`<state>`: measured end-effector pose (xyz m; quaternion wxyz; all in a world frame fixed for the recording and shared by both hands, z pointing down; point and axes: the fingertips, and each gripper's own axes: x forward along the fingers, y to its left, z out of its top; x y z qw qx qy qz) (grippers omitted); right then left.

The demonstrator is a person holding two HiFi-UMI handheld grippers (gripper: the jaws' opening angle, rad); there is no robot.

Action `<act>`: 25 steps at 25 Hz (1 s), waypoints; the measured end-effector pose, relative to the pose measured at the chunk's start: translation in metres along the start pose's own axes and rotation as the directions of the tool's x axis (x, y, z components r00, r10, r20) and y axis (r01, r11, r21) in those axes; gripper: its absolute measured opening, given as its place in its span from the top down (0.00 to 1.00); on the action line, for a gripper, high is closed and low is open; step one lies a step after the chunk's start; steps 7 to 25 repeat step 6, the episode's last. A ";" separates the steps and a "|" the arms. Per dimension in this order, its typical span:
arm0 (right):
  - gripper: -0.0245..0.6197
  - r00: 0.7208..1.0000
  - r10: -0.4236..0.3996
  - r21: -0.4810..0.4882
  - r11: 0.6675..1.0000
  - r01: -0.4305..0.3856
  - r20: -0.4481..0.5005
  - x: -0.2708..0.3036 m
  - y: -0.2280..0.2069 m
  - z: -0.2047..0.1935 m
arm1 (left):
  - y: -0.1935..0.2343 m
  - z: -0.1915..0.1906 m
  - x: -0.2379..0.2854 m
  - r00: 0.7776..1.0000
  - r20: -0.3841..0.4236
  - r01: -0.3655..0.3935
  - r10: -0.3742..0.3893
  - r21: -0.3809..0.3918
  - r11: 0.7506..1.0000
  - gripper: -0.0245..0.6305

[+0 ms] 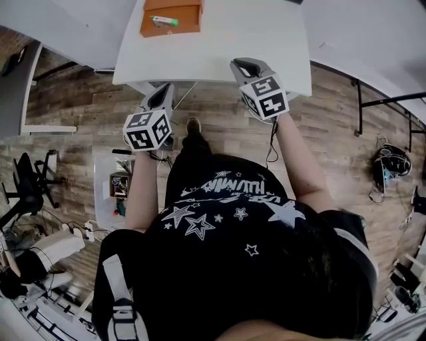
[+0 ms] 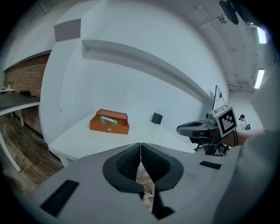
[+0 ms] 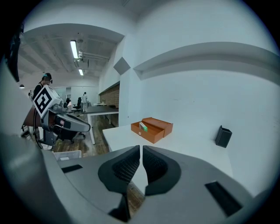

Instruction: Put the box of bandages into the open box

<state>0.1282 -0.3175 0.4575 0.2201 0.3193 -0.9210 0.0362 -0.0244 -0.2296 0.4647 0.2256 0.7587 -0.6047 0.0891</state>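
An orange open box (image 1: 171, 18) stands at the far left of the white table (image 1: 266, 40). A green and white box of bandages (image 1: 164, 21) lies inside it, and shows there too in the left gripper view (image 2: 107, 120) and the right gripper view (image 3: 143, 127). My left gripper (image 1: 166, 92) hovers at the table's near edge, shut and empty (image 2: 140, 151). My right gripper (image 1: 245, 66) hovers over the near edge further right, also shut with nothing in it (image 3: 141, 153). Both are well short of the orange box (image 2: 109, 124) (image 3: 152, 130).
A small black holder (image 2: 157, 117) (image 3: 223, 136) stands toward the back right of the table. On the wooden floor to the left there is a white crate (image 1: 113, 186) and a black office chair (image 1: 26, 183). People stand far off in the room.
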 end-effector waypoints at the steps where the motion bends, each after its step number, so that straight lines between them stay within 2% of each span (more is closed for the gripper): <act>1: 0.88 1.000 0.001 0.002 1.000 -0.001 0.000 -0.007 0.002 -0.003 | -0.006 -0.003 -0.005 1.000 0.001 -0.001 0.001 0.000 1.000 0.93; 6: 0.88 1.000 0.002 0.008 1.000 -0.002 0.002 -0.054 0.026 -0.020 | -0.036 -0.020 -0.042 1.000 0.020 -0.003 0.003 0.004 1.000 0.93; 25: 0.88 1.000 0.002 0.008 1.000 -0.002 0.002 -0.054 0.026 -0.020 | -0.036 -0.020 -0.042 1.000 0.020 -0.003 0.003 0.004 1.000 0.93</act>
